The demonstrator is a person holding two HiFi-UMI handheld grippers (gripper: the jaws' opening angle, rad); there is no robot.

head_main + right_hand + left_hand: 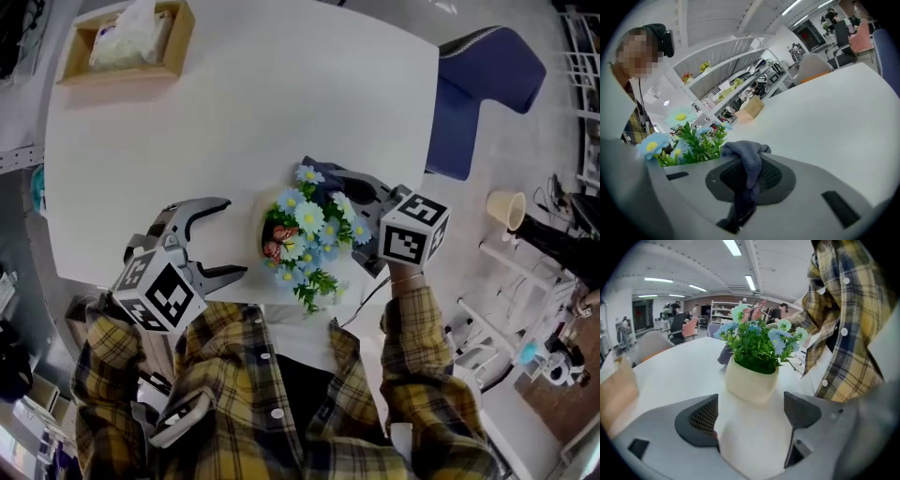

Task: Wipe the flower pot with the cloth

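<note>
A cream flower pot [263,232], filled with blue and white flowers [309,217] and green leaves, is standing close to the near edge of the white tabletop [234,112], right of its middle. The left gripper [233,236] is being held just left of the pot, its jaws spread wide and nothing being gripped between them; in the left gripper view the pot [751,380] is being framed beyond the gap, apart from both jaws. The right gripper [349,184] is being held at the far right side of the flowers, jaws pressed together on a dark blue-grey cloth [749,157], which is being pinched and is bunching out above them. In the head view the cloth [323,172] is lying against the flowers' far side; whether it is touching the pot cannot be told. A wooden box [181,37] with tissues is sitting at the far left corner of the tabletop, and a blue chair [487,70] is standing beside the right edge
</note>
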